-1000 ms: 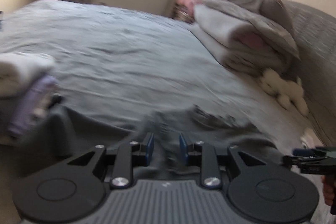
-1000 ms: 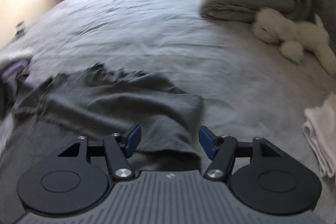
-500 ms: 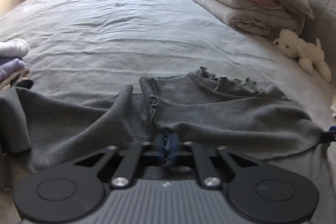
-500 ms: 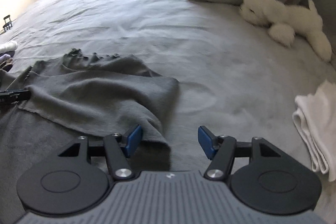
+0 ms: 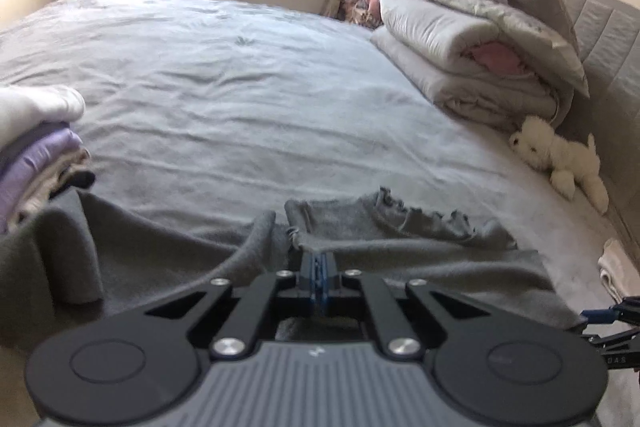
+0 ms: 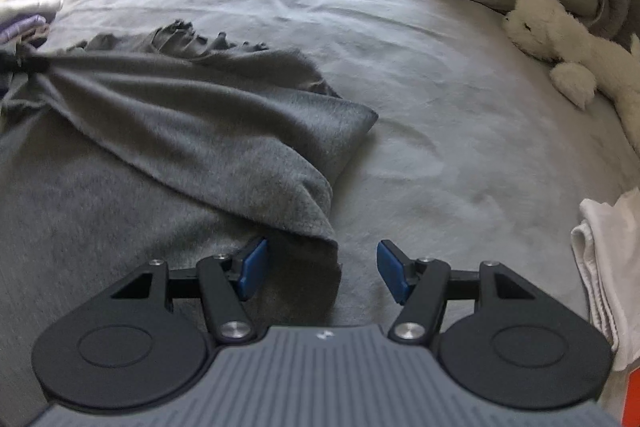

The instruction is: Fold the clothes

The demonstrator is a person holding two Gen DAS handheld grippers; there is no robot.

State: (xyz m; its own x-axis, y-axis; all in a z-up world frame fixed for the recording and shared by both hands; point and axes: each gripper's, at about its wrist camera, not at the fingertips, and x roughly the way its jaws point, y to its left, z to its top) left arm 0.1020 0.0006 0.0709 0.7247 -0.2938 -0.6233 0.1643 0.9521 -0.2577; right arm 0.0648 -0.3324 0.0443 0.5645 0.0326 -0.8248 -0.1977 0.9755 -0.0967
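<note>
A dark grey knit top (image 5: pixel 400 247) with a frilled neckline lies spread and rumpled on the near part of the bed (image 5: pixel 240 87). My left gripper (image 5: pixel 318 261) is shut on a bunched edge of the top near the neckline, and the cloth is drawn taut from there. In the right wrist view the same top (image 6: pixel 180 131) fans out from that pinch at the far left. My right gripper (image 6: pixel 320 267) is open and low over the top's folded right corner, which lies between its blue pads (image 6: pixel 254 263) without being pressed.
A stack of folded clothes (image 5: pixel 36 131), white and lilac on top, sits at the left. A folded duvet (image 5: pixel 460 67) and a white plush toy (image 5: pixel 560 155) lie by the headboard at the right. A white folded cloth (image 6: pixel 608 259) lies near the right edge.
The left gripper's jaws closed on the top's edge and pulled the cloth taut. My right gripper sank closer to the top's right corner, still open.
</note>
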